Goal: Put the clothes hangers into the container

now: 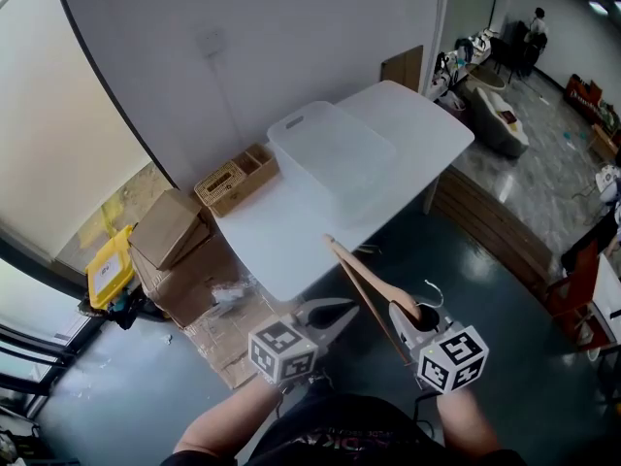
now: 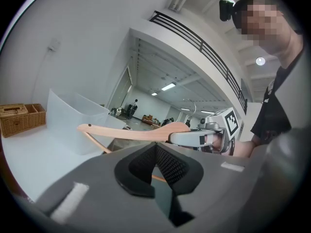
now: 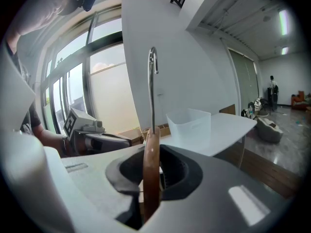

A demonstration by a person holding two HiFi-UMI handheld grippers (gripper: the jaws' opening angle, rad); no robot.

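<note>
A wooden clothes hanger with a metal hook is clamped in my right gripper, whose jaws are shut on the hanger's middle. One hanger arm sticks out toward the white table. On that table stands the translucent plastic container, ahead of both grippers and apart from them. My left gripper hovers just left of the right one, its pads together with nothing between them. The left gripper view shows the hanger and container.
A wicker basket sits at the table's left end. Cardboard boxes and a yellow case lie on the floor to the left. Dark floor runs right of the table, with a sofa and a person far off.
</note>
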